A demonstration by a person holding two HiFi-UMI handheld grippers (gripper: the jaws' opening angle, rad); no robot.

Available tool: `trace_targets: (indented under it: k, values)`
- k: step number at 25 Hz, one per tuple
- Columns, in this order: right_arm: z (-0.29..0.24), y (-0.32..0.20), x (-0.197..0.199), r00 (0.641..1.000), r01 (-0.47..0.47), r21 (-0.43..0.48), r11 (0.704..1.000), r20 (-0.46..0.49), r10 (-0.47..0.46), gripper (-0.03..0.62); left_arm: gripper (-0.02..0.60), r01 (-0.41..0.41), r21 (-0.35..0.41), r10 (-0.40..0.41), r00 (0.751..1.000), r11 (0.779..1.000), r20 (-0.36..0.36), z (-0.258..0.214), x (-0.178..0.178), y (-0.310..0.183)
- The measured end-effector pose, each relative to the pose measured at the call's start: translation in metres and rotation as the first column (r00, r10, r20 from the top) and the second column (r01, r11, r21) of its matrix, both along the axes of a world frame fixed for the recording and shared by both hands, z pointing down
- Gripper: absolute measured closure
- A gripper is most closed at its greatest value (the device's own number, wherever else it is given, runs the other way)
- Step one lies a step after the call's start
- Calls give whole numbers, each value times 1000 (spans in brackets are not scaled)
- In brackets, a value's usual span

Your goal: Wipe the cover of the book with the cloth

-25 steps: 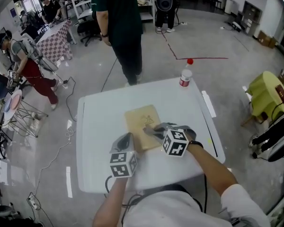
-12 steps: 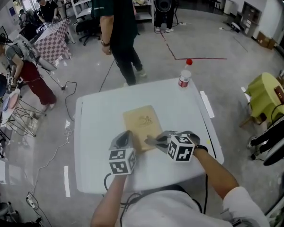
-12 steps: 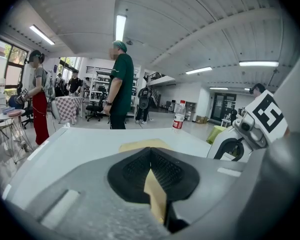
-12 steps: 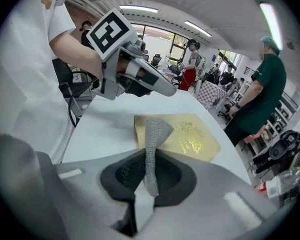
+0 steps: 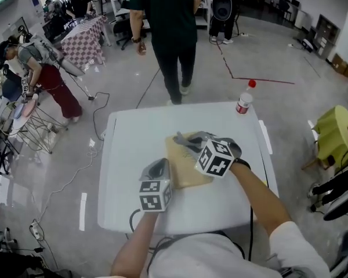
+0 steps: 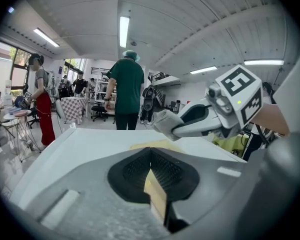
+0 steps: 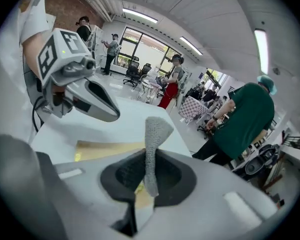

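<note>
Left gripper (image 6: 151, 170) seemingly clamps the book (image 5: 183, 167) edge; right gripper (image 7: 147, 173) pinches the cloth (image 7: 153, 133).

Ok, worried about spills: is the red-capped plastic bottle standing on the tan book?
No, the red-capped plastic bottle stands at the white table's far right corner, apart from the tan book.

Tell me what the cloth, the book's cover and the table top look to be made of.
Cloth: grey fabric, seemingly knit or microfibre; a fine grain shows and its tip folds over.
Book: tan matt cover, probably paper or card; the tone is dull and even.
Table: white, smooth, even surface, likely laminate or plastic; cannot tell which.
</note>
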State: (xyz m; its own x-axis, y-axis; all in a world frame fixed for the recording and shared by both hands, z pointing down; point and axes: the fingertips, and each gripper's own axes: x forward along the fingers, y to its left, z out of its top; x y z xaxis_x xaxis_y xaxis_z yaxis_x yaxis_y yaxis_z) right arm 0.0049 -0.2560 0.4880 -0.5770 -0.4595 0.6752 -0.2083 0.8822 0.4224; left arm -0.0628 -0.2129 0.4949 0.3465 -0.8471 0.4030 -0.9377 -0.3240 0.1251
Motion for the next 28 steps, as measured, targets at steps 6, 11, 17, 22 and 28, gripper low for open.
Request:
trace_targets:
  k: [6,11,17,22,28]
  values:
    - [28,-34,-36,995,71,42,997,-79,-68,565,575,40,-5,-40,999,999,-3,0,-13,3]
    - [53,-53,-47,990,75,50,996,-120,-69,565,575,80,-1,-80,997,997,-16,-3,-24,7]
    - [72,-60,-49,985,76,34,997,-160,-69,565,575,108,-5,-108,994,994,7,5,-36,8]
    - [73,-44,-49,982,102,12,995,-158,-99,565,575,102,-27,-102,995,994,11,13,-35,9]
    - [73,-12,-43,976,149,-37,988,-154,-153,565,575,78,-23,-78,997,997,3,10,-26,6]
